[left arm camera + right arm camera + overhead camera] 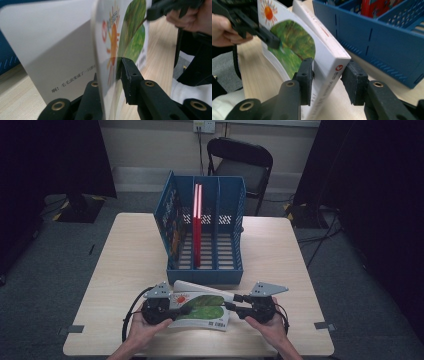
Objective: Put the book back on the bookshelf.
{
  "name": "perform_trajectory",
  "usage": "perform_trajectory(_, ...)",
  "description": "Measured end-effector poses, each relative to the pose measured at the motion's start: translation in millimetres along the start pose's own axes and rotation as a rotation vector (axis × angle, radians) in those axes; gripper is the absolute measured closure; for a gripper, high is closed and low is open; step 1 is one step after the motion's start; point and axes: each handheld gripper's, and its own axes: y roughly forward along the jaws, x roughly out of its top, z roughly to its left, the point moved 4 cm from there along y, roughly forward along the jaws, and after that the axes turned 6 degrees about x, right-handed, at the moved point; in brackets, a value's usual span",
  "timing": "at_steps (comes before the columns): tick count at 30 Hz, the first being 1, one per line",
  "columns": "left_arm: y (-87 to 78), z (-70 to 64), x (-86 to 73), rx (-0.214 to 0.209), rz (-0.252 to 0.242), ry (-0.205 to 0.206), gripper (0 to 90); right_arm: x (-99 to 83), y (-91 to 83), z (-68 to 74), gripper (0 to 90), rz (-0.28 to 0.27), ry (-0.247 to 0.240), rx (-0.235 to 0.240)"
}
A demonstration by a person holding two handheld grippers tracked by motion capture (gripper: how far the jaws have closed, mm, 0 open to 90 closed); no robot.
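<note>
Jaws of both grippers at picture book near table's front edge. Table point(125, 270): pale wood. Blue file rack point(235, 220) at centre toward far edge, red book point(197, 227) upright in middle slot. Picture book point(202, 307) just before rack, long axis parallel to front edge, cover partly lifted. Left gripper point(186, 310) pinches cover at left end. Right gripper point(229, 306) straddles spine end, jaws not quite closed.

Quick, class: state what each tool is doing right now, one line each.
Left tool: shut on the front cover of the picture book.
Right tool: jaws around the book's spine end, not fully closed.
</note>
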Motion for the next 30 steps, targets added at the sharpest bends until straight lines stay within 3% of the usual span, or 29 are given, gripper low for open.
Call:
perform_trajectory(3, 4.9, 0.3, -1.5, 0.021, 0.020, 0.018, 75.6, 2.9, -2.3, 1.1, 65.3, -0.012, -0.006, 0.005)
perform_trajectory(4, 5.9, 1.9, -2.1, 0.000, 0.023, 0.014, 75.2, 3.8, -3.2, 2.3, 65.8, -0.015, -0.011, 0.012)
perform_trajectory(10, 7.0, 3.6, -3.0, 0.009, 0.034, 0.018, 70.1, 5.7, -4.5, 9.0, 59.2, 0.000, -0.043, 0.032)
perform_trajectory(13, 8.4, 3.2, -4.4, 0.006, 0.053, 0.024, 68.5, 6.1, -3.3, 11.0, 56.8, 0.032, -0.064, 0.061)
perform_trajectory(16, 10.7, 4.0, -5.8, 0.016, 0.069, 0.020, 65.6, 4.2, 1.9, 13.7, 60.9, 0.067, -0.083, 0.086)
perform_trajectory(18, 12.5, 6.3, -6.7, 0.041, 0.081, 0.012, 59.5, 1.2, 7.6, 15.9, 65.2, 0.089, -0.097, 0.095)
perform_trajectory(21, 12.2, 7.0, -6.6, 0.048, 0.080, 0.012, 58.2, 0.1, 13.1, 20.3, 66.3, 0.110, -0.147, 0.054)
perform_trajectory(24, 10.6, 8.3, -7.1, 0.065, 0.085, 0.009, 56.4, 0.6, 12.2, 19.4, 66.8, 0.106, -0.149, 0.062)
perform_trajectory(28, 5.1, 16.4, -8.0, 0.129, 0.077, -0.017, 50.1, 0.7, 11.5, 19.3, 68.9, 0.100, -0.150, 0.063)
perform_trajectory(30, 3.4, 19.4, -8.2, 0.128, 0.078, -0.028, 46.5, 1.0, 10.6, 19.2, 70.0, 0.096, -0.142, 0.070)
